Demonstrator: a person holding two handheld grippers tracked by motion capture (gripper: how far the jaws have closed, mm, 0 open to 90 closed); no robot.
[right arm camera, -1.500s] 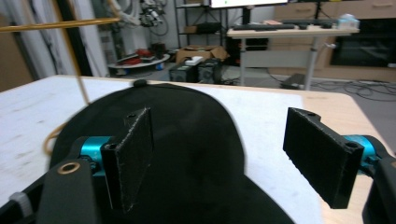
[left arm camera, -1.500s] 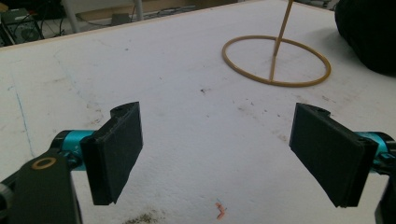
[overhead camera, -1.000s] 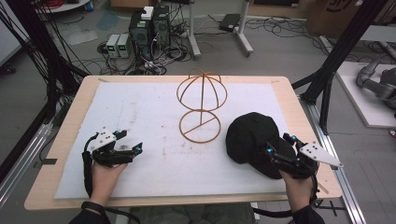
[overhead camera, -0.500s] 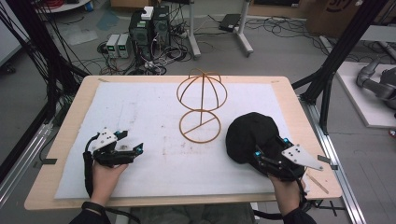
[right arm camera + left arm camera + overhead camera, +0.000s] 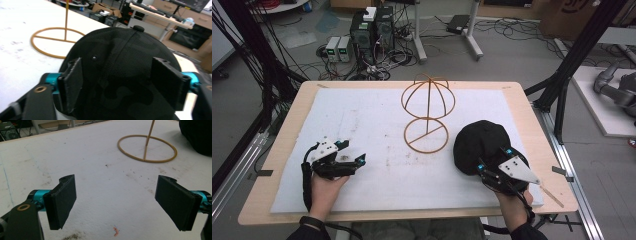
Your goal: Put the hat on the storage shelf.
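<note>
High view first, from the near edge of the desk: the left gripper rests on the white mat by the near left corner, its fingers wide apart with nothing between them, and it sits where it sat a second ago. By the near right corner the right gripper has slid in from the right edge and now meets the near rim of the black cap, which lies crown-up on the mat, right of centre. In the right gripper view its fingers stand on either side of the cap's rear panel; they have just been closing, with the cloth between them, but I judge that they do not press on it yet. The cap looks light and soft, a mesh-like fabric that will likely dent and fold under a pinch, so a hold on the firmer rim band or brim should serve better than a hold on the crown; its surface seems grippy, not slippery. Beyond it, towards the middle of the desk, stands the wire hat stand, ring base flat and dome bare, just left of the cap and apart from it.
</note>
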